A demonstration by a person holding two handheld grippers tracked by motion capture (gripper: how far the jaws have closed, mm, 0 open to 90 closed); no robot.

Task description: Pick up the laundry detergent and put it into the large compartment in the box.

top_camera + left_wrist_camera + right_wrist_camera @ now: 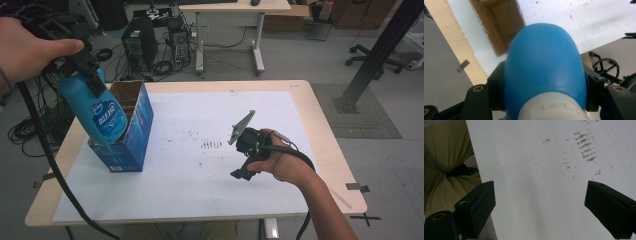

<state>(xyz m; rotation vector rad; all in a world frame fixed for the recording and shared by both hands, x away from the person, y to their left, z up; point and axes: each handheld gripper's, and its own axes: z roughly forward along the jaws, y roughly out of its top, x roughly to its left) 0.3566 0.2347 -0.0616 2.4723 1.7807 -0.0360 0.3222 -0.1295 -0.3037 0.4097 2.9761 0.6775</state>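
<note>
**A:** Where does the blue plastic bottle with the printed label [97, 112] sit against the open-topped blue cardboard box with the brown inside [131, 131]?

**B:** Over the far left of the desk [325, 150], held in the air by the left tool [82, 62]. The bottle's long axis is tilted, its base pointing down and right, towards the box mouth. In the high view its lower end overlaps the box's left wall, but whether it touches the rim cannot be told. In the left gripper view the brown opening lies just beyond and to the left of the rounded blue base [544, 65].

**A:** And the grip itself?

**B:** The left tool's jaws are clamped on the bottle's upper body just below its white neck [551, 106], one black pad pressed on each side. The left hand [25, 52] holds the tool high, angled downward, its cable trailing off the near left edge.

**A:** The other hand?

**B:** The right tool [247, 150] is well apart, over the white sheet [210, 190] at centre right, the wrist bent. Its jaws stand wide and hold nothing; between them, brown scuff marks [586, 145] on the sheet.

**A:** So which hand is nearer the box?

**B:** The left, by far. A likely next move is lowering the bottle base-first into the box, which would call for shifting it right, over the opening
</note>
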